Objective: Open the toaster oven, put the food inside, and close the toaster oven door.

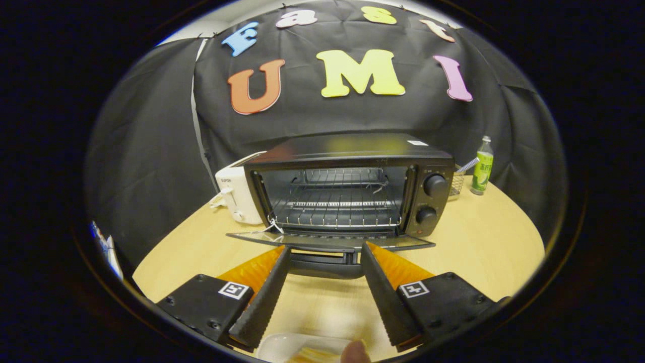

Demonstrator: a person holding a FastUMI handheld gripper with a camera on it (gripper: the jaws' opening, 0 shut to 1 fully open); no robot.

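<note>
A black toaster oven (352,186) stands on the wooden table (484,242) with its glass door (327,241) folded down flat and its wire rack (335,209) bare. My gripper (325,247) is open, its fingertips at the door's front edge, one on each side of the dark door handle (325,267), without pressing on it. Below the fingers, close to me, lies a pale blurred dish (297,348) holding something yellowish. A person's fingertip (355,352) shows beside it.
A white toaster (234,194) stands against the oven's left side. Right of the oven are a small wire basket (456,184) and a green bottle (482,166). Two knobs (434,185) sit on the oven's right panel. The table's round edge curves close on both sides.
</note>
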